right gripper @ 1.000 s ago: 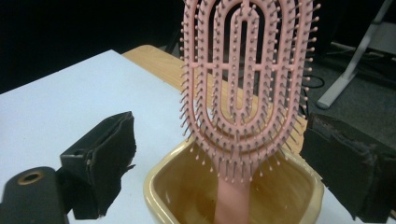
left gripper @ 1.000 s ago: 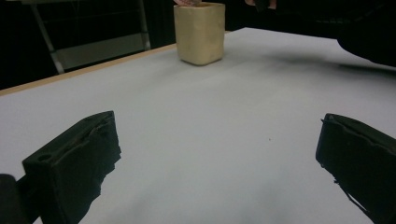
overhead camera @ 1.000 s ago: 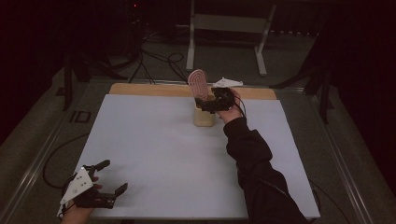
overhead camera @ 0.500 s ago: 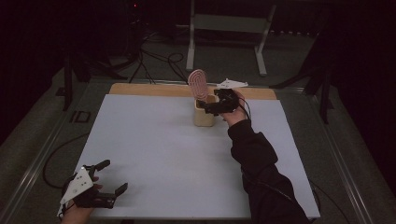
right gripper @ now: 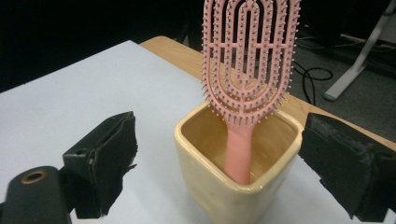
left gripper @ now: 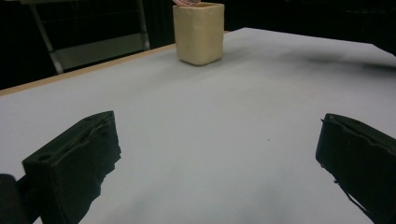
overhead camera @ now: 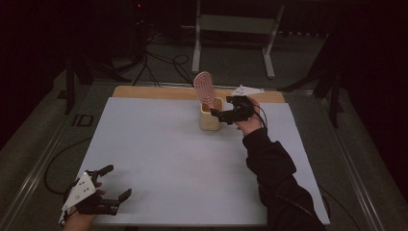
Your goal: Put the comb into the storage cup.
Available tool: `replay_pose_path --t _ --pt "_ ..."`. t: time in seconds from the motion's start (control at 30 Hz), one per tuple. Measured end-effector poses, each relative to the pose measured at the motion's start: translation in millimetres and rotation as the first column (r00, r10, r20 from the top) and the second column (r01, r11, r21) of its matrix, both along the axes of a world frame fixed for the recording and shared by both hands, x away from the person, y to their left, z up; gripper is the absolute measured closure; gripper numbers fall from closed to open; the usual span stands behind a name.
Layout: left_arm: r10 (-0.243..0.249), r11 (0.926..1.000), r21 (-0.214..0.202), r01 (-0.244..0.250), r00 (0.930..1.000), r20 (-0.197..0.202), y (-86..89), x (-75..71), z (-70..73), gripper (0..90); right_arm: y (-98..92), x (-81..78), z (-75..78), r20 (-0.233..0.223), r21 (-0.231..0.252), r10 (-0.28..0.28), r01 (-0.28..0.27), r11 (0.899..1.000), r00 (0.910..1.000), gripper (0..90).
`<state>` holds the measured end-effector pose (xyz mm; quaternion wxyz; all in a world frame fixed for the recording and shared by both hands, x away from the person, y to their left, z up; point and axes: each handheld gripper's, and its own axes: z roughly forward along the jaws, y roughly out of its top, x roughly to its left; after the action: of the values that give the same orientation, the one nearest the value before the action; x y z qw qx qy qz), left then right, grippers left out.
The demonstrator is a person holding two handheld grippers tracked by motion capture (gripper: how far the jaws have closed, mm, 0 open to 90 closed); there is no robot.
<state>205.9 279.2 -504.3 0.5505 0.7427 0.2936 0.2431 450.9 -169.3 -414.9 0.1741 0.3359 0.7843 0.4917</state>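
A pink vented hairbrush [right gripper: 247, 70] stands handle-down in a cream square cup [right gripper: 233, 186], bristle head up. In the high view the cup [overhead camera: 210, 120] sits at the table's far middle with the brush [overhead camera: 204, 86] rising out of it. My right gripper [overhead camera: 216, 113] is open, its jaws on either side of the cup without touching the brush. My left gripper [overhead camera: 116, 182] rests open at the near left corner with nothing between its fingers [left gripper: 74, 163]; the cup [left gripper: 198, 32] shows far ahead of it.
The white table top [overhead camera: 163, 163] has a wooden strip [overhead camera: 144, 92] along its far edge. Cables [overhead camera: 159, 62] and a metal stand [overhead camera: 231, 29] lie on the dark floor beyond. A cable [overhead camera: 53, 163] trails off the left edge.
My right gripper has drawn back a little to the right of the cup, leaving the brush standing in it. The left gripper has stayed put.
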Motion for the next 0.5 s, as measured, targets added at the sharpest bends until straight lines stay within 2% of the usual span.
replay_pose_path --t 0.07,0.23,0.5 --pt "0.0 1.0 0.001 0.0 1.0 -0.002 0.1 -0.3 -0.2 0.0 -4.0 -4.3 3.0 -0.002 0.012 0.004 -0.004 1.0 1.0 10.5" --pt "0.001 1.0 -0.001 -0.001 1.0 -0.002 0.0 -0.1 -0.1 0.0 -8.4 -12.8 4.4 -0.002 0.003 0.014 -0.014 1.0 0.9999 10.4" --pt "-0.002 1.0 0.001 0.002 1.0 0.001 -0.5 -0.4 0.2 0.0 -24.1 -32.1 -0.2 0.005 0.001 0.025 -0.025 1.0 0.9997 10.3"
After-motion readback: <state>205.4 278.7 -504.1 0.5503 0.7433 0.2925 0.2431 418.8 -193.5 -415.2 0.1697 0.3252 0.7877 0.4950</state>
